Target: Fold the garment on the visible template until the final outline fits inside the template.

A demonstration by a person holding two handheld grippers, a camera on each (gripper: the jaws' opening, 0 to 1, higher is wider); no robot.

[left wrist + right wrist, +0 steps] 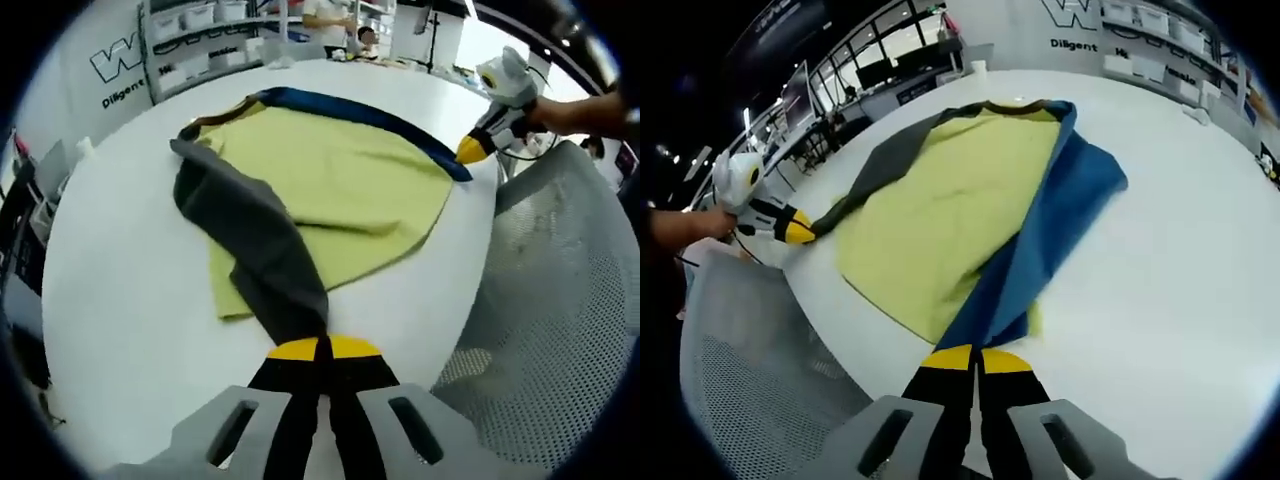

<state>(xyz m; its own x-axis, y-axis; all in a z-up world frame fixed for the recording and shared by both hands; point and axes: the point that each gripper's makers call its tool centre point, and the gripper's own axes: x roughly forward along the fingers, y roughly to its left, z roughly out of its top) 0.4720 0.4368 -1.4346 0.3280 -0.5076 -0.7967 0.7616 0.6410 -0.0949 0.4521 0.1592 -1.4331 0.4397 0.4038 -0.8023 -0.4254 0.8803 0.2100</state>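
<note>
A yellow-green garment (340,190) lies spread on the white round table (120,300). Its grey sleeve (260,240) runs from the collar down into my left gripper (320,348), which is shut on the sleeve's end. Its blue sleeve (1060,210) is folded along the garment's edge and ends in my right gripper (978,358), also shut on the cloth. From the left gripper view, the right gripper (475,148) shows at the table's far edge, pinching the blue strip (360,110). In the right gripper view, the left gripper (795,228) holds the grey sleeve (880,170) at the table's rim.
A grey mesh chair (560,280) (750,360) stands close against the table's edge between the two grippers. Shelves with white bins (200,30) and a person (330,15) are behind the table. Desks with monitors (860,85) line the far side.
</note>
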